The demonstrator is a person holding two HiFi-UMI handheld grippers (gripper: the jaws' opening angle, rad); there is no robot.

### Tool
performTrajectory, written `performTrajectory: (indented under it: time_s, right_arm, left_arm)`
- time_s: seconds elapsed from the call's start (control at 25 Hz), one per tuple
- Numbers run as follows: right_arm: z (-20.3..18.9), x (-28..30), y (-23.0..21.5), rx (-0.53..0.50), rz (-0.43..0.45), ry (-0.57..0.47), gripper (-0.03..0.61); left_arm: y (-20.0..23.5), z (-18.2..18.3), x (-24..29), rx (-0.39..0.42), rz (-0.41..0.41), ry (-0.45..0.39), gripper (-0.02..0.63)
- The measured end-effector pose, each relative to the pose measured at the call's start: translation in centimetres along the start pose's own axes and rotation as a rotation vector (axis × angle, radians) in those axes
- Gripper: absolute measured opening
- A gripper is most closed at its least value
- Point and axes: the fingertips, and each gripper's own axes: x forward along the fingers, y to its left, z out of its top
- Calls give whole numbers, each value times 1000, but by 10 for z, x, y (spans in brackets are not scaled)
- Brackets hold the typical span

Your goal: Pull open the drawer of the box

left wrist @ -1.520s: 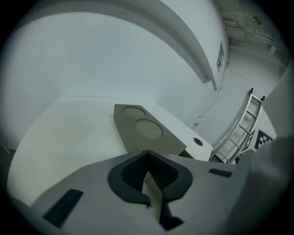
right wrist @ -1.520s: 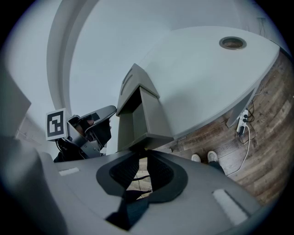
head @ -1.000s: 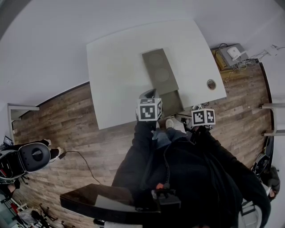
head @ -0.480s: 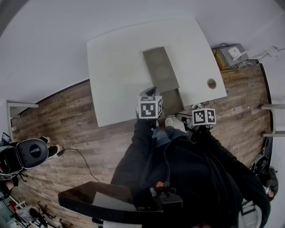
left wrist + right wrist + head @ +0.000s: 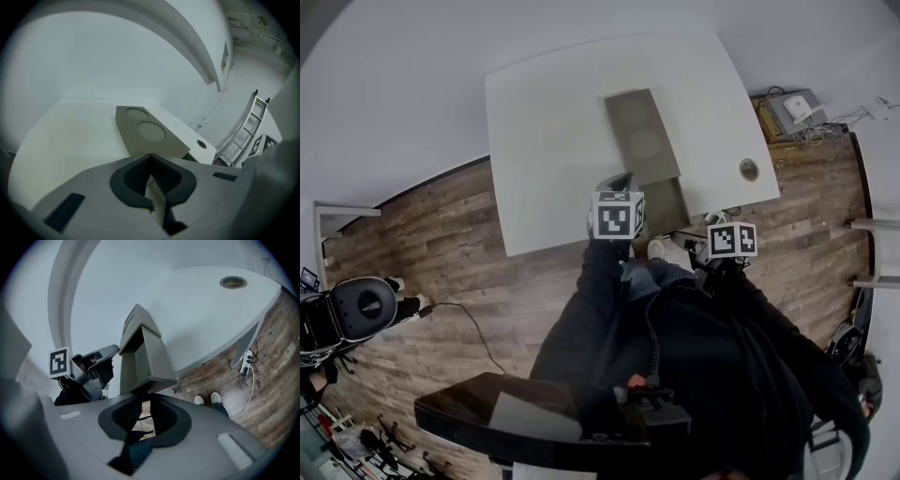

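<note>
My left gripper point(image 5: 150, 157) has its dark pads point(image 5: 131, 180) closed tip to tip, and only pale tabletop shows in the wedge behind them. Straight ahead at 12 o'clock, just beyond the tips, stands the grey box point(image 5: 154, 136), with two round recesses point(image 5: 151, 131) in its lid that run away toward 11 o'clock. The right gripper point(image 5: 142, 399) has its pads point(image 5: 161, 416) slightly parted. Wood floor point(image 5: 220, 376) shows through the slot and I see nothing pinched there. The front lip of the drawer point(image 5: 147, 359) hangs just above those tips at 12 o'clock, though I cannot tell whether they touch it. The drawer is already drawn well out of the box, with a dark cavity open behind it. In the right gripper view the left gripper's marker cube point(image 5: 58, 362) sits at 9 o'clock and a pair of white shoes point(image 5: 206, 399) at 3 o'clock. From the head view, the box lies mid-way along the white table point(image 5: 553, 112), its drawer pointing toward 6 o'clock and reaching the near edge. A round grommet hole point(image 5: 749, 170) sits at 3 o'clock from the drawer.
</note>
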Motion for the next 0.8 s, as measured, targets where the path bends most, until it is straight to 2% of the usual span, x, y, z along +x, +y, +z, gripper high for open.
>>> performTrajectory:
  time_s: [0.8]
  right_arm:
    - [-2,0,-2,5,-1,-2,55]
  left_arm:
    - [0,0,-1,2,-1,-2,-3]
